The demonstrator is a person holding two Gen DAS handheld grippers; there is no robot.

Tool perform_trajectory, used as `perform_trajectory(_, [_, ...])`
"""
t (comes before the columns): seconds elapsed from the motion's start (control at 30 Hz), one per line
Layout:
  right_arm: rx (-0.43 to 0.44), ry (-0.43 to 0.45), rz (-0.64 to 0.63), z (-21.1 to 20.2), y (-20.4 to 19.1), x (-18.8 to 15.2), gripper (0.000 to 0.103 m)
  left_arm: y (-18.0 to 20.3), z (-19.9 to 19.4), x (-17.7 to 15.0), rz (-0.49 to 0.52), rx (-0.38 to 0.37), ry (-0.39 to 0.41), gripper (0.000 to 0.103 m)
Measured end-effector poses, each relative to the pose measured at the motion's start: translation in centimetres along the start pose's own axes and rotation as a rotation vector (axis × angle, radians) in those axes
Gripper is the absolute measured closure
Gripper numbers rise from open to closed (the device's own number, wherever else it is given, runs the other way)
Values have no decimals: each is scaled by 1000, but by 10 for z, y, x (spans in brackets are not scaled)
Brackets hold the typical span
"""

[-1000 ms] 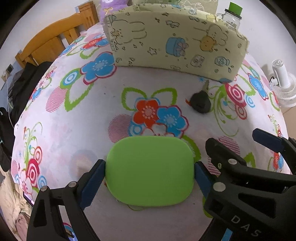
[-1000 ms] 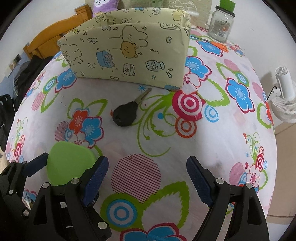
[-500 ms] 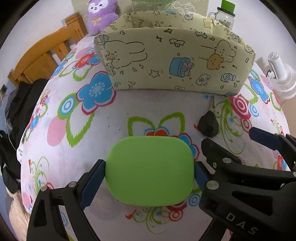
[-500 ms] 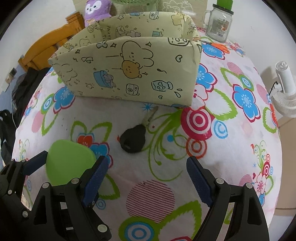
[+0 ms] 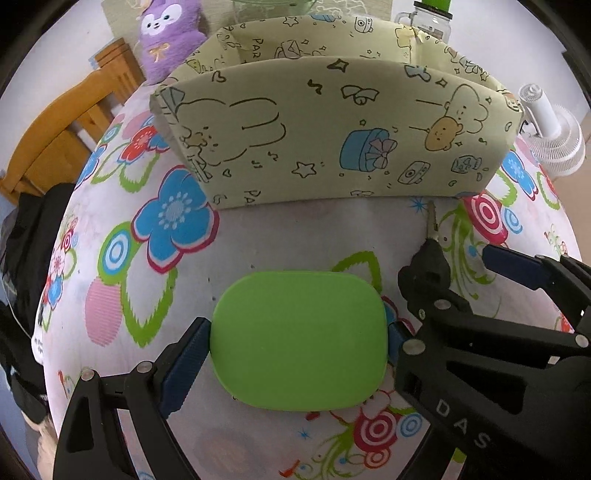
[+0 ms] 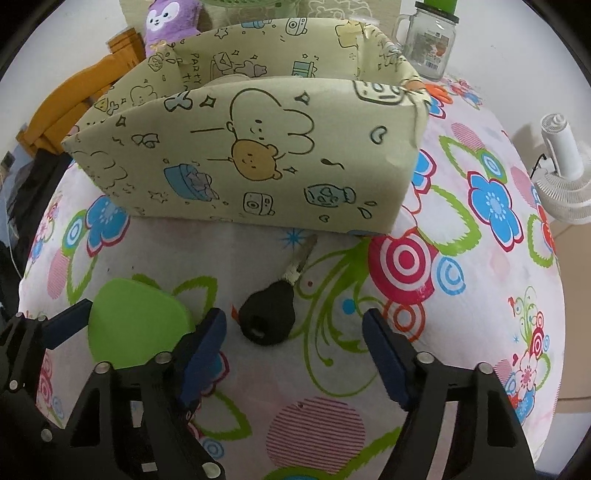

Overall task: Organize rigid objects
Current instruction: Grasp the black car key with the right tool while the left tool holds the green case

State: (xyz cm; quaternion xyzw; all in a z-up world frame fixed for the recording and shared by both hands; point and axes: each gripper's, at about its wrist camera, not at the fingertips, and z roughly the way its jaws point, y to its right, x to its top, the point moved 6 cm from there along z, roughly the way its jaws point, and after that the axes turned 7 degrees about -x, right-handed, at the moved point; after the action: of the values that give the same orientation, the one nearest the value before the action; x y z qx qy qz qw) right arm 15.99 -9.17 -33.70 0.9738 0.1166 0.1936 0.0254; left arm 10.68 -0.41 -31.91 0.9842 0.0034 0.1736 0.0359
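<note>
While a flowered cloth [image 5: 258, 236] covers the desk from edge to edge, a pale yellow cartoon-printed box [image 5: 332, 133] stands open-topped at its far side, with a purple plush toy [image 5: 166, 33] and a glass jar [image 6: 428, 44] with a green lid behind it. A wooden chair [image 5: 55, 140] shows past the desk's left edge, and a white fan [image 6: 561, 177] sits low at the right. Nearer the cameras, the left tool [image 5: 299, 343] grips a green rounded-rectangle lid [image 5: 299, 339], its blue pads pressed against the two short sides, holding it in front of the box. Just beside it on the right, the right tool [image 6: 295, 339] has its jaws closing either side of a black-headed key [image 6: 267, 317]; the pads are not touching it. That key lies flat on the cloth, its metal blade pointing toward the box's near wall and ending just short of it.
</note>
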Motion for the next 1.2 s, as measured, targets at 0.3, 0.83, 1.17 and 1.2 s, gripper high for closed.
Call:
perform_trajectory(0.3, [-44, 24, -17, 0, -15, 8, 67, -19, 13, 16, 45, -25, -16, 8])
perform_trajectory(0.83, [-85, 7, 87, -17, -15, -7, 67, -34, 8, 24, 144, -85, -5, 8])
perform_trajectory(1.17, [-88, 39, 142, -45, -8, -16, 67, -27, -20, 14, 174, -98, 33, 8])
perform_trajectory(1.2, [-88, 42, 143, -46, -7, -15, 67, -25, -24, 14, 174, -99, 38, 8])
